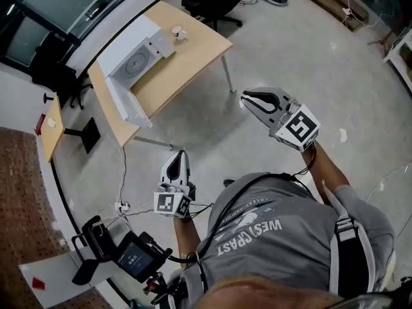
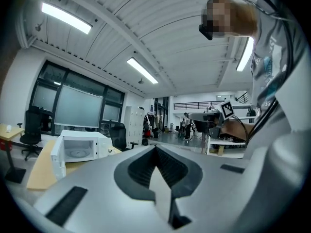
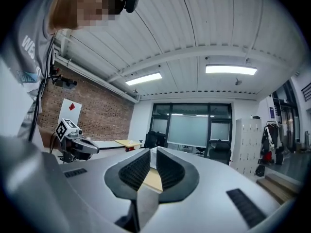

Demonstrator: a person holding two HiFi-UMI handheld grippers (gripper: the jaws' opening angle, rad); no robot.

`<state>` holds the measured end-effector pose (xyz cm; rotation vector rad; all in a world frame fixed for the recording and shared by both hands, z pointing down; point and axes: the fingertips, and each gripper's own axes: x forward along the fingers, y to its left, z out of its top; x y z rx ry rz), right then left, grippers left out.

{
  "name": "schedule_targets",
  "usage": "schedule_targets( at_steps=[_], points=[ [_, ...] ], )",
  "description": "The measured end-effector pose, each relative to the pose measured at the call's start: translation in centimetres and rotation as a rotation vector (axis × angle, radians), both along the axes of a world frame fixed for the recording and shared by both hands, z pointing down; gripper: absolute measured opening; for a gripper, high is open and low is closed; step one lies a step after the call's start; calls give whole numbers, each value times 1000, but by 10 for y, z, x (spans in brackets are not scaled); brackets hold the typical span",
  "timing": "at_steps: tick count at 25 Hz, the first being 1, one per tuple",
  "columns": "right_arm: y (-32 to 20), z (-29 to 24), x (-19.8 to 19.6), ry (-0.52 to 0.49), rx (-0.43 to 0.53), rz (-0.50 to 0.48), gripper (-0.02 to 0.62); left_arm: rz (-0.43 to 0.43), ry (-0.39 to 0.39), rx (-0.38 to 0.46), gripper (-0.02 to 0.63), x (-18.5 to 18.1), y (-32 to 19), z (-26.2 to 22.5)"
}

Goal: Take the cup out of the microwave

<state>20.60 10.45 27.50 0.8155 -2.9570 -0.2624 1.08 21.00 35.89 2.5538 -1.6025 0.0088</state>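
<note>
The white microwave [image 1: 138, 56] stands on a wooden table [image 1: 193, 53] at the upper left, its door [image 1: 125, 105] swung open and the turntable bare. A small white cup [image 1: 178, 33] sits on the tabletop beside the microwave's far end. Both grippers hang over the floor, well short of the table. My left gripper [image 1: 181, 153] points toward the table with its jaws together and nothing in them. In the left gripper view the microwave [image 2: 77, 149] shows far off at the left. My right gripper [image 1: 244, 97] is level, with a narrow gap between its jaws [image 3: 151, 152] and nothing in it.
Black office chairs [image 1: 212, 2] stand behind the table. A small yellow side table [image 1: 51, 127] is at the left wall. A power strip with cables [image 1: 121, 206] lies on the floor, and a black device on a stand [image 1: 129, 253] sits at the lower left.
</note>
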Motion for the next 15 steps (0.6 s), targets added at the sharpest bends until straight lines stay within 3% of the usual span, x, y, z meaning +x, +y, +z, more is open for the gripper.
schedule_targets(
  at_steps=[8, 15],
  points=[
    [39, -25, 109, -18, 15, 45, 52, 16, -7, 7, 43, 98, 36, -23],
    [62, -27, 166, -6, -22, 55, 52, 38, -8, 4, 43, 156, 54, -41]
  ],
)
